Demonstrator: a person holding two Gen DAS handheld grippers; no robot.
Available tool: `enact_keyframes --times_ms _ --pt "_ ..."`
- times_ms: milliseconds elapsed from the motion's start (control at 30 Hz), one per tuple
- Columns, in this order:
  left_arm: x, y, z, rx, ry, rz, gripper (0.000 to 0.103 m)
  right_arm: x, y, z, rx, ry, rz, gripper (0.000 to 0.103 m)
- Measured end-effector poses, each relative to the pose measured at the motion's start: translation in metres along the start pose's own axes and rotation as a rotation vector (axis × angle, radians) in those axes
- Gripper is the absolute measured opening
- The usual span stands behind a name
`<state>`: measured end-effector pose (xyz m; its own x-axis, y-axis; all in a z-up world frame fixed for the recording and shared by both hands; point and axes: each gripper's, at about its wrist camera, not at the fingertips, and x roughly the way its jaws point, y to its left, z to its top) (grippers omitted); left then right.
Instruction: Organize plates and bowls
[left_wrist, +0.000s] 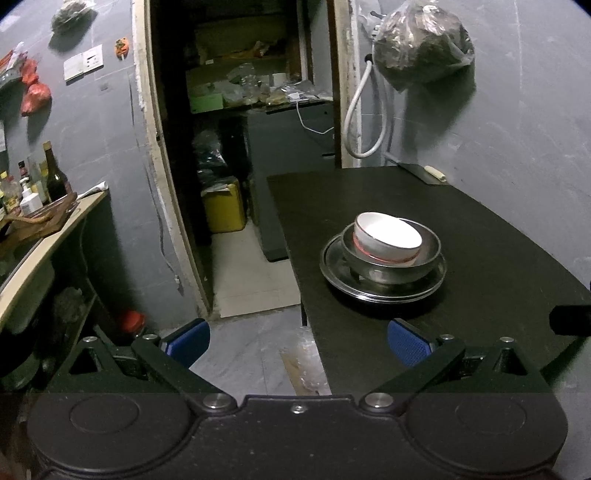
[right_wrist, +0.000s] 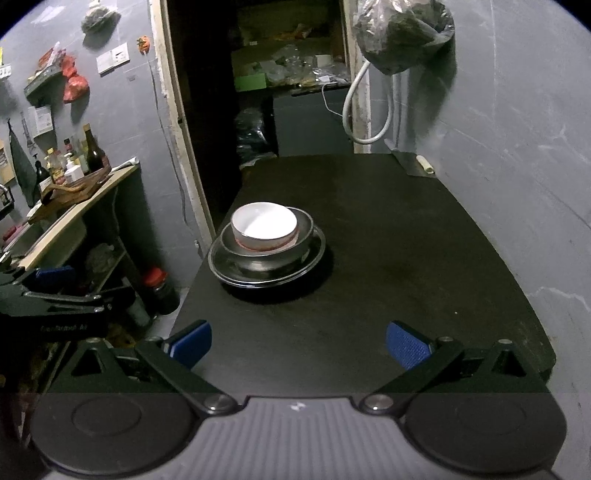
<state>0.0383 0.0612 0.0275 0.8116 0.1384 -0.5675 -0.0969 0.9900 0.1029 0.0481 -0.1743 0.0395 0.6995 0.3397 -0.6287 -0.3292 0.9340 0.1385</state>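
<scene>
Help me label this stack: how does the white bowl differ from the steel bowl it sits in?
The white bowl is glossy white with a reddish band near its base; the steel bowl is bare grey metal. The white bowl is narrower and sits tilted, while the steel bowl is wider and looks level on the steel plate. The white bowl tops the stack; the steel bowl holds it. Both are round, upright and look empty.

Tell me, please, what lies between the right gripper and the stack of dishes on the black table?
Nothing. The right wrist view shows only bare black table between the open right gripper and the stack: white bowl inside steel bowl on steel plate.
</scene>
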Motion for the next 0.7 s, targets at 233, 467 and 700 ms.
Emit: enact_keyframes --times_ms 233,467,700 --pt "-0.006 -0.005 -0.003 0.024 -0.004 -0.006 0.102 0.001 -0.008 -0.001 0.024 0.006 -0.001 0.103" --pt "-0.011 -0.003 -0.004 0.02 -0.014 0.008 0.102 0.002 -0.006 -0.001 0.011 0.014 0.011 0.103" --pt "-0.013 -0.002 -0.005 0.016 -0.017 0.015 0.102 0.004 -0.003 -0.001 0.005 0.022 0.02 0.103"
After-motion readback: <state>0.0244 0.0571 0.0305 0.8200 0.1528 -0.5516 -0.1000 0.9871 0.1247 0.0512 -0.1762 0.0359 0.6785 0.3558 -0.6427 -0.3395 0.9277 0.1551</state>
